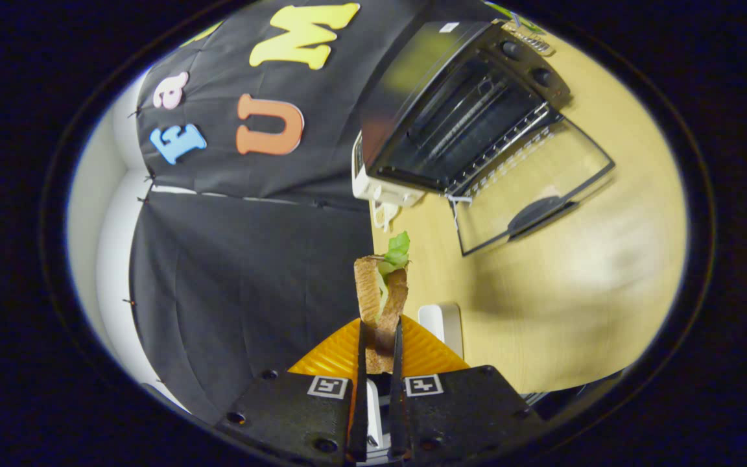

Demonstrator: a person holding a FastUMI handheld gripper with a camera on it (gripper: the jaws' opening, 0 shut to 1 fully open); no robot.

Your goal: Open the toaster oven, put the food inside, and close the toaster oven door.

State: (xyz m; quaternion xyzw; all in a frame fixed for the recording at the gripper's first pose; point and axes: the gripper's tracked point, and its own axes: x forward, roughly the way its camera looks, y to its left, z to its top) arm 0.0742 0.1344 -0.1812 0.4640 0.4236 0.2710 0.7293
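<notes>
White appliance (pixel 373 188) behind oven — white block (pixel 443 324) on wooden table (pixel 574 285).

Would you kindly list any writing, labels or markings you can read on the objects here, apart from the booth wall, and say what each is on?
No readable words or numbers.
Toaster oven: a small pale sticker on top and marks by the knobs, too small and blurred to read.
Hand-held gripper, shut on the sandwich: two square black-and-white coded tags on its body, patterns rather than text.
</notes>
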